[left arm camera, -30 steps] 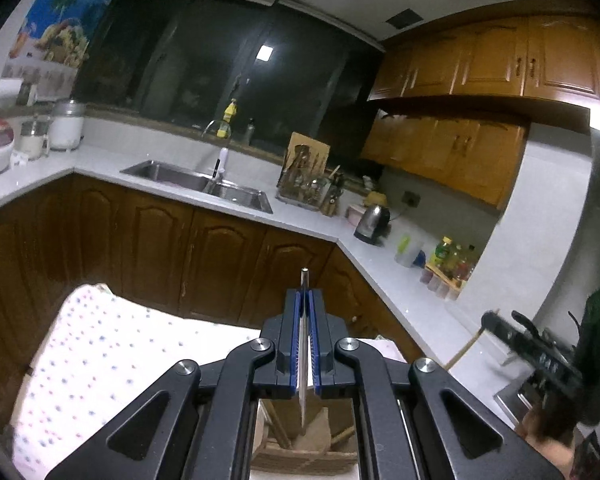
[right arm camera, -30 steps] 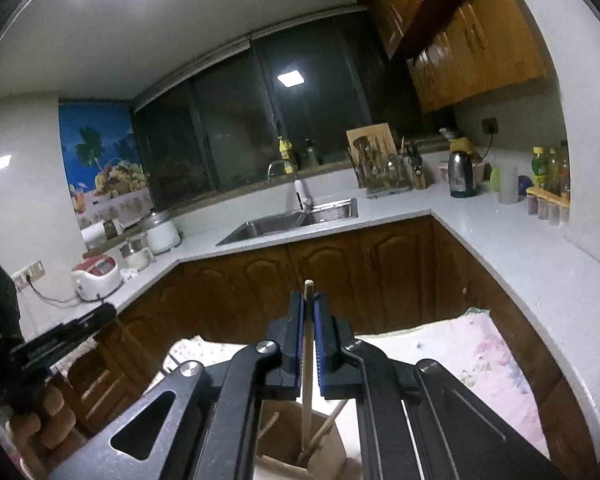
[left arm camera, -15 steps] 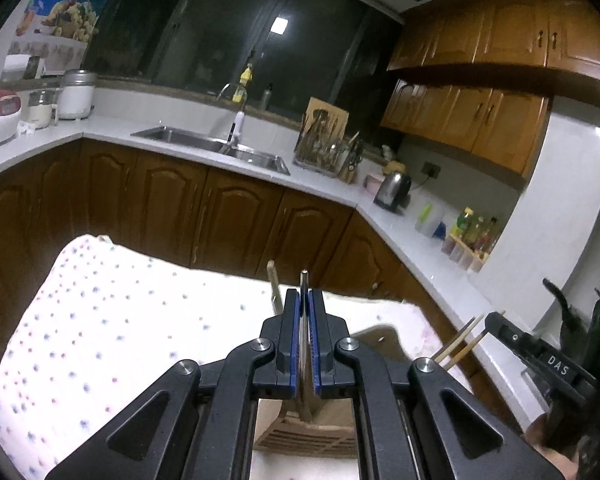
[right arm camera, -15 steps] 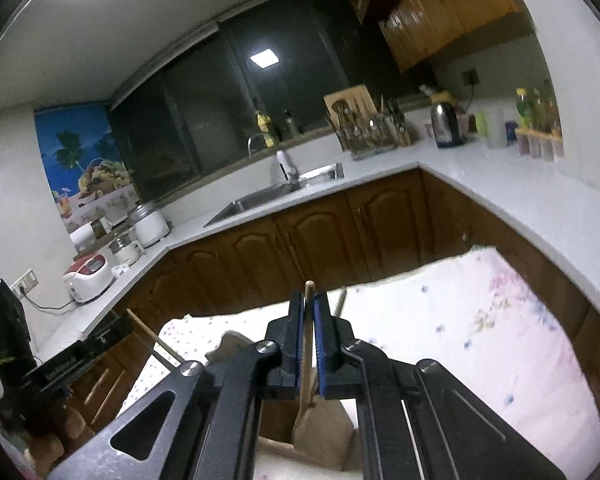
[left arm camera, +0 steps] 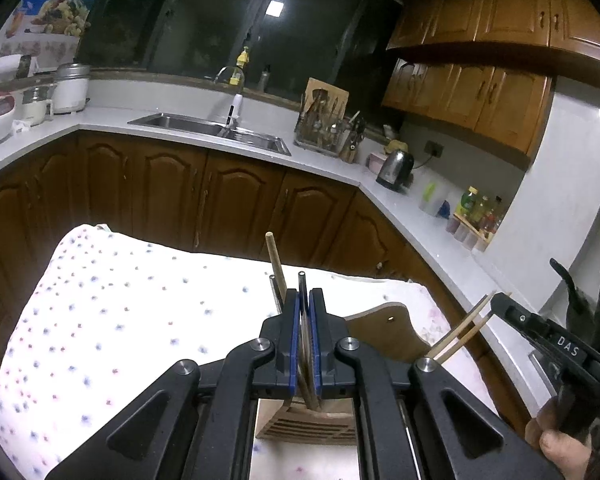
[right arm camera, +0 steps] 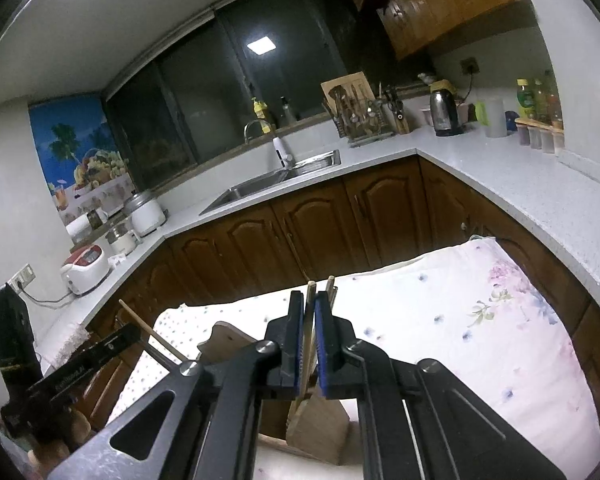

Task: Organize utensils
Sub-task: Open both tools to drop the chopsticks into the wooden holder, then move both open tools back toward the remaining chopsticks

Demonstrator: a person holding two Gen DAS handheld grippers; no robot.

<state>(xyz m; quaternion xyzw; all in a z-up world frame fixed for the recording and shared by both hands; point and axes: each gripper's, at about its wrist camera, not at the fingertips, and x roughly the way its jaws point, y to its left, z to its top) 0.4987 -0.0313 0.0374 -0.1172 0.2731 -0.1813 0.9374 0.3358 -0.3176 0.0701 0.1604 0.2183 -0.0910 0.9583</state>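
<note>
Left wrist view first: the left gripper (left arm camera: 305,308) has its blue-lined jaws pinched nearly together on a thin dark metal utensil handle (left arm camera: 301,280), the tip poking up just past the fingers and the shaft running down between them into the wooden utensil holder (left arm camera: 308,420) directly beneath. Just to the left of those fingers a light wooden stick (left arm camera: 275,264) leans up out of the same holder, with a second dark metal rod (left arm camera: 273,284) beside it. The holder sits on the dotted tablecloth (left arm camera: 120,320), and its tall brown back panel (left arm camera: 384,332) rises to the right of the jaws. Off at the right edge, the right gripper (left arm camera: 500,304) shows with a pair of wooden chopsticks (left arm camera: 460,336) slanting down from its tip toward the holder. Over to the right wrist view: the right gripper (right arm camera: 309,308) is clamped tight on those chopsticks (right arm camera: 310,320), both ends sticking up just above the fingers, the lower ends going into the wooden holder (right arm camera: 320,428) below. The left gripper (right arm camera: 128,334) appears at the left.
</note>
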